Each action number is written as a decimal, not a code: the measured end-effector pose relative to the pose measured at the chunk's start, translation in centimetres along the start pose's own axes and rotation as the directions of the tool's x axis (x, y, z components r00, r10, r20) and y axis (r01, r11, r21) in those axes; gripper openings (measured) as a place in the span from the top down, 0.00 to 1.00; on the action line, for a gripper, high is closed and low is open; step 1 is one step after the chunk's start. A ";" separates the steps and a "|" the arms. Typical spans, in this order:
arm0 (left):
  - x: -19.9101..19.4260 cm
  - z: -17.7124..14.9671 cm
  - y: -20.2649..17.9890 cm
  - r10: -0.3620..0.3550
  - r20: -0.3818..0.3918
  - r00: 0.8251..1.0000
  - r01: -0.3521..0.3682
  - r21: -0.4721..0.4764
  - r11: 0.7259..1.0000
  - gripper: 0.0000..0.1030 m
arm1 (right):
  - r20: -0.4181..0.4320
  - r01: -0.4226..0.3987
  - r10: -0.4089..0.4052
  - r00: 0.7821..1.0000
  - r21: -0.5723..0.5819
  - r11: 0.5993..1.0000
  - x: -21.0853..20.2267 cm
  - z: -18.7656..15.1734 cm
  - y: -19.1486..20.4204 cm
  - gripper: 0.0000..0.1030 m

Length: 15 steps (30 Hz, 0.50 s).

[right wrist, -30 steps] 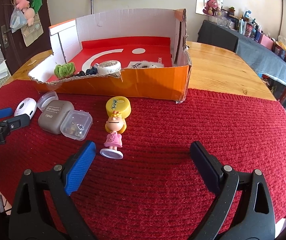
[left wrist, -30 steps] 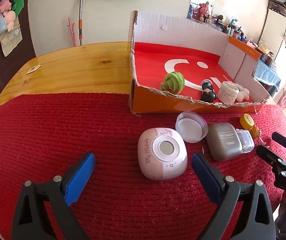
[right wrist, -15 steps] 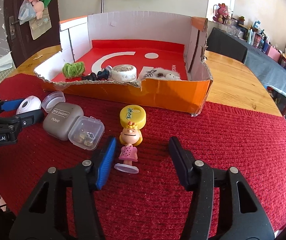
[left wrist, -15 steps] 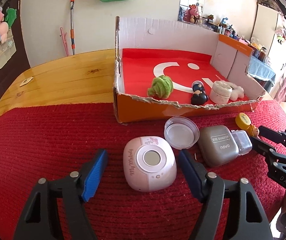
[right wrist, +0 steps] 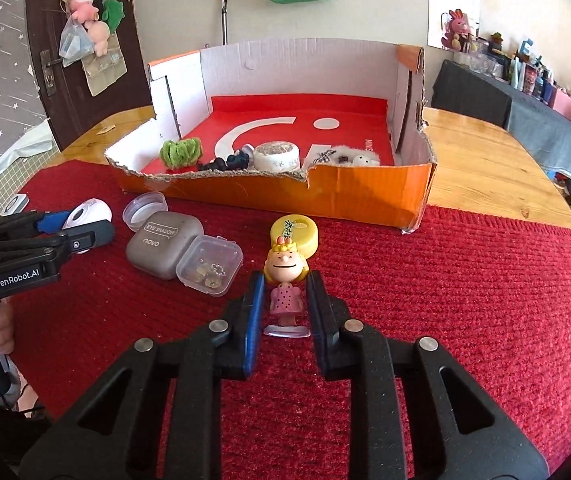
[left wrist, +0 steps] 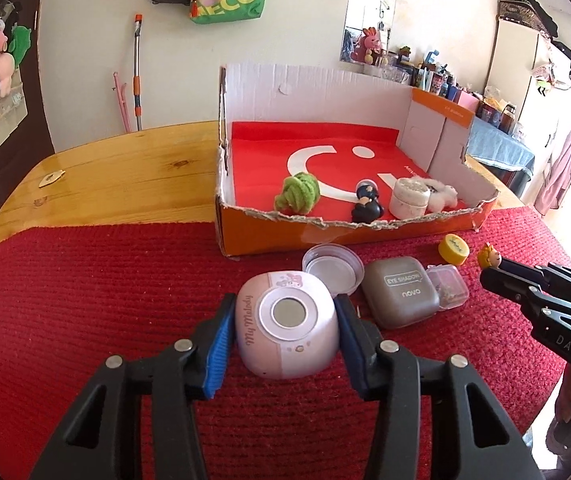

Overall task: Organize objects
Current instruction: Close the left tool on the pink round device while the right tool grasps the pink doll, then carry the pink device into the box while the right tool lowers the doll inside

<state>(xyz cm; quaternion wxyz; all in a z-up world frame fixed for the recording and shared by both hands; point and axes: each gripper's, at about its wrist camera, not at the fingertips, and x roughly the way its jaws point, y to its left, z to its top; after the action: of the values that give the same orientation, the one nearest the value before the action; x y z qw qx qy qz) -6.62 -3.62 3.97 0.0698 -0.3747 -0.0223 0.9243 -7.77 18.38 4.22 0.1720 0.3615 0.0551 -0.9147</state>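
A wooden worktop (left wrist: 125, 168) is carrying a red knitted mat (left wrist: 85, 280) (covering its near part). Lying on the mat, an orange cardboard box (left wrist: 325, 236) is sitting at the far edge; just in front of it are resting a clear lid (left wrist: 331, 272), a grey eyeshadow case (left wrist: 401, 298), a yellow cap (left wrist: 452, 249) and a pink device (left wrist: 287, 320).

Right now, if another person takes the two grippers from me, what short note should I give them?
Left gripper: closed around the pink case, on the red cloth.
Right gripper: closed around the girl figurine, standing on the cloth.
Done: green yarn ball, dark figurine, white jar and white fluffy toy lie in the box.
Left: both gripped things, clear lid, grey case, small clear box, yellow cap.
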 end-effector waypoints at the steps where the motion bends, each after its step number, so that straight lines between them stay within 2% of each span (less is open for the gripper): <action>1: -0.3 0.1 -0.1 -0.005 0.008 1.000 0.005 0.000 1.000 0.51 | 0.009 -0.004 0.004 1.000 0.001 1.000 -0.3 0.2 0.0 0.80; 5: -1.3 0.5 -0.5 -0.012 0.037 0.999 0.011 0.014 1.000 0.51 | 0.034 -0.017 0.017 0.999 -0.008 1.000 -1.4 0.9 0.4 0.80; 15: -1.3 0.6 -0.7 -0.023 0.030 0.999 0.023 0.015 1.000 0.51 | 0.031 -0.048 0.048 0.998 -0.004 0.999 -1.5 0.9 0.7 0.80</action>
<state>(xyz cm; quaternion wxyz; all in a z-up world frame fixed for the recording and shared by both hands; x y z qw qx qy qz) -6.08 -3.05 5.34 0.0830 -0.3597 -0.0209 0.9291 -7.13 17.91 5.91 0.1954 0.3482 0.0451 -0.9157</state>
